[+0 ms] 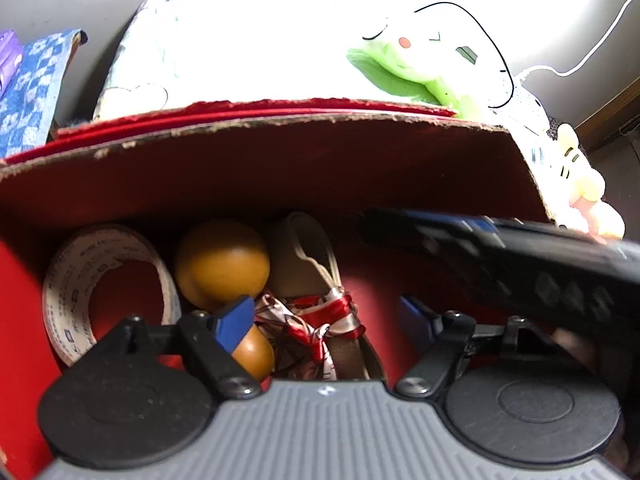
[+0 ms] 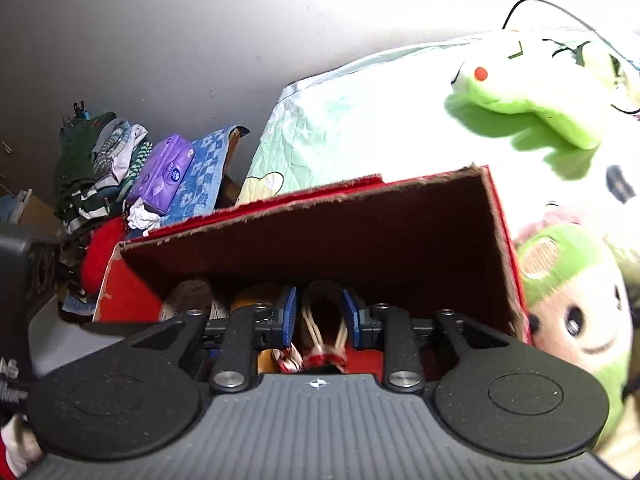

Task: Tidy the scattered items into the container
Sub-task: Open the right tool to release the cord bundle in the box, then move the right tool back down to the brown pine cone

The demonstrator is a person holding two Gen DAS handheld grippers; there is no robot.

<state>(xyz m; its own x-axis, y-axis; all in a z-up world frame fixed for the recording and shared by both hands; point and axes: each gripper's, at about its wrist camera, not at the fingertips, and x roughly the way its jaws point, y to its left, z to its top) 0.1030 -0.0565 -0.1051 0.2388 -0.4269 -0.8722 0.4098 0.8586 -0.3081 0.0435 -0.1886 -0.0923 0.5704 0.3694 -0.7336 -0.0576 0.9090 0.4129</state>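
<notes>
A red cardboard box [image 1: 280,168] holds a white tape roll [image 1: 80,280], a yellow-brown gourd shape [image 1: 222,260], and a tan pouch with cream loops [image 1: 308,252] tied with a red-and-white ribbon [image 1: 320,320]. My left gripper [image 1: 324,316] is open over the box, its blue pads wide apart above the ribbon. My right gripper [image 2: 320,312] hangs over the same box [image 2: 320,232], jaws partly open on either side of the pouch loops [image 2: 320,320], with a gap at each pad. The right gripper's black body [image 1: 540,272] crosses the left wrist view.
The box stands against a pale quilted pillow [image 2: 320,120]. Green plush toys [image 2: 532,92] and a pink-faced doll [image 2: 576,328] lie to the right. A purple tissue pack [image 2: 166,168], blue patterned cloth [image 1: 28,88] and piled clothes [image 2: 100,160] sit left.
</notes>
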